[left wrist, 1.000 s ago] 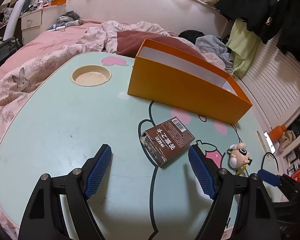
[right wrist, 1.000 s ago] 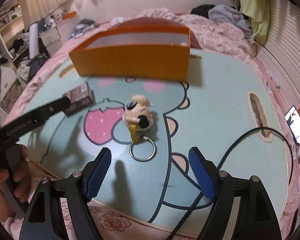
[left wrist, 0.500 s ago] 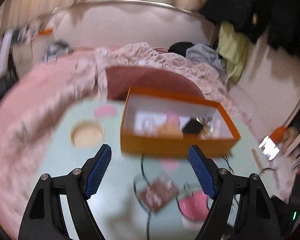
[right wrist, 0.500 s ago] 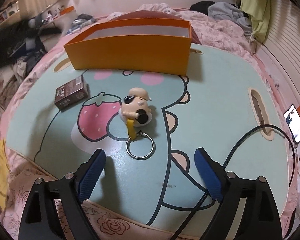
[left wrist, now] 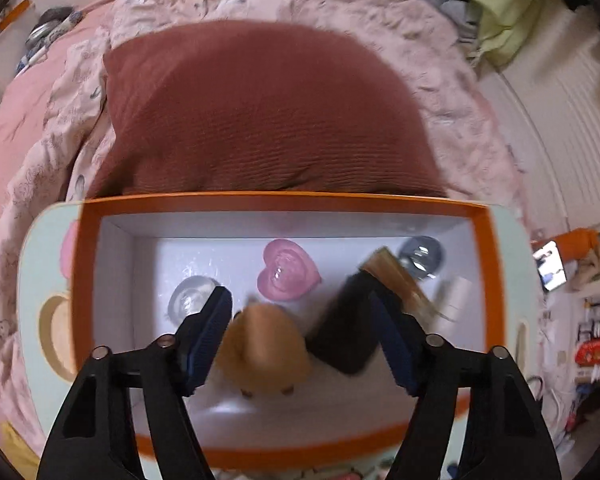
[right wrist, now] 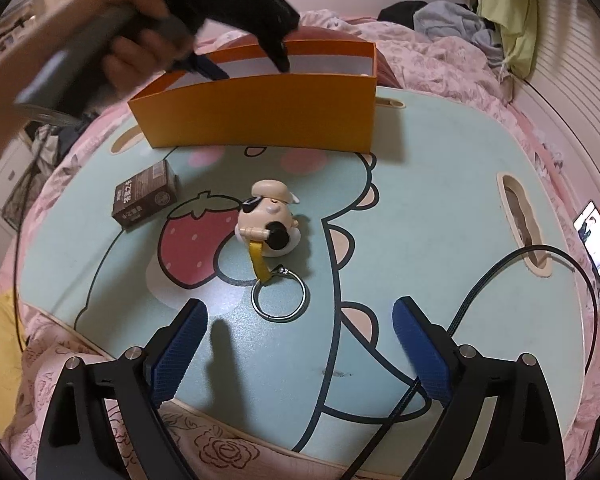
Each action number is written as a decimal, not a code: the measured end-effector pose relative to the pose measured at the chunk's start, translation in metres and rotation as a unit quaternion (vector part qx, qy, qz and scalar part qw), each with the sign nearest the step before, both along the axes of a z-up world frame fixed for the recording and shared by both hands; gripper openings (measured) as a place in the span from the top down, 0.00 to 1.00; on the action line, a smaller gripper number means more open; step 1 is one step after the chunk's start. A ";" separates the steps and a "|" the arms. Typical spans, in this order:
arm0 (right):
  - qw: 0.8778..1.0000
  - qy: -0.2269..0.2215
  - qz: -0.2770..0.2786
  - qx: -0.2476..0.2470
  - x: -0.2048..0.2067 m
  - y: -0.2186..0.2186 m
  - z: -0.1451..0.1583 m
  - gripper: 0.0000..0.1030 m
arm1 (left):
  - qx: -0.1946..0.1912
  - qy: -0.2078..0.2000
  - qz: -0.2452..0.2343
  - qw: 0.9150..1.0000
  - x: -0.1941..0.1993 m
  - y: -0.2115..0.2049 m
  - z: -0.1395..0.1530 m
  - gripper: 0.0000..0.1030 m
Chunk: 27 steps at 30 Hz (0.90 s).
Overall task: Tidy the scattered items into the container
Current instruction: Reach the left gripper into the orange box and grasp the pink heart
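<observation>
The orange box (left wrist: 284, 200) fills the left wrist view from above. A pink heart (left wrist: 288, 272), a clear round piece (left wrist: 188, 300), a tan plush (left wrist: 260, 348) and a black item (left wrist: 339, 336) lie inside, blurred. My left gripper (left wrist: 298, 300) hangs over them pointing down, its jaws closing, pads touching nothing. In the right wrist view it (right wrist: 244, 64) is above the box (right wrist: 260, 108), held by a hand. A brown carton (right wrist: 146, 198) and a figure keychain (right wrist: 268, 220) lie on the table. My right gripper (right wrist: 300, 307) is before the keychain's ring (right wrist: 280, 296), jaws opening, nothing between them.
A dark red pillow (left wrist: 260, 112) and pink bedding lie behind the box. A black cable (right wrist: 499, 280) runs across the table's right side through a slot (right wrist: 519, 220). A lit phone (right wrist: 597, 236) rests off the right edge. A round cup recess (left wrist: 54, 336) sits left of the box.
My left gripper swung from above the brown carton to over the orange box, tilted downward, and its jaws narrowed. My right gripper stayed put and its jaws widened.
</observation>
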State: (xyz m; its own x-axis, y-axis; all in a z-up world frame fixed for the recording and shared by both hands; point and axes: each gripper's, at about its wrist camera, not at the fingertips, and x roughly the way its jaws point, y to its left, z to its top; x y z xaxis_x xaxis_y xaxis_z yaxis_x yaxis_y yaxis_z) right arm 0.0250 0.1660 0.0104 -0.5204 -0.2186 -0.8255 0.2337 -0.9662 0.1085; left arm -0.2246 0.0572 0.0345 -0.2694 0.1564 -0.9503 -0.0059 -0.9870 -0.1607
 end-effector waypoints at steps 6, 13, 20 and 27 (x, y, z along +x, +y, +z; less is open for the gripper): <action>1.000 0.001 -0.003 -0.001 0.001 0.002 0.000 0.09 | 0.058 -0.013 0.037 0.998 -0.009 -0.009 -0.014 0.32; 1.000 0.001 -0.003 0.002 0.001 0.001 -0.001 0.08 | 0.088 -0.030 0.080 0.992 -0.010 -0.031 -0.016 0.43; 1.000 0.002 -0.003 0.004 0.000 0.000 -0.001 0.08 | -0.075 -0.026 -0.003 0.997 -0.009 0.020 -0.020 0.43; 1.000 0.002 -0.003 0.004 0.000 0.001 -0.001 0.08 | -0.086 -0.023 -0.033 0.995 -0.002 0.030 -0.019 0.62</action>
